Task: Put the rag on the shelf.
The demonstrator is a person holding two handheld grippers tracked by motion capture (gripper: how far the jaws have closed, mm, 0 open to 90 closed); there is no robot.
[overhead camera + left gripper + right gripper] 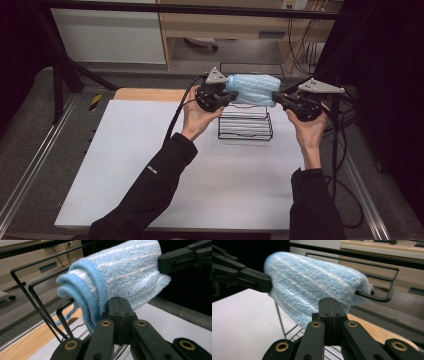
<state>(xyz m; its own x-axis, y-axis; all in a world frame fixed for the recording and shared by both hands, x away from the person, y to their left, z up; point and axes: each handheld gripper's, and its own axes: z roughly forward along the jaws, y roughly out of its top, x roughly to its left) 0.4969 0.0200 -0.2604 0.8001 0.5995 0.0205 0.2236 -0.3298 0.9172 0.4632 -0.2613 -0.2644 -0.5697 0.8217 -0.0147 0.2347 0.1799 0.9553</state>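
A folded blue towel is draped over the top bars of a black wire rack, which stands on the white table top close to its far edge and a little right of the middle. The left gripper meets the towel's left end and the right gripper its right end, so the cloth spans the gap between them above the rack.

In the left gripper view the two black jaws are pressed flat together just under the towel, with the looped folded edges hanging beside them; whether any cloth is pinched between the tips cannot be told. The right gripper's jaws likewise sit fully together against the towel's lower edge in the right gripper view, and again a pinch cannot be confirmed. The rack's bent wire rails run along behind the cloth.

Around the rack the table top is bare: wide open room toward the near edge and the left corners, less toward the right edge. A strip of wood lies along the far edge, and metal frame rails border the sides.
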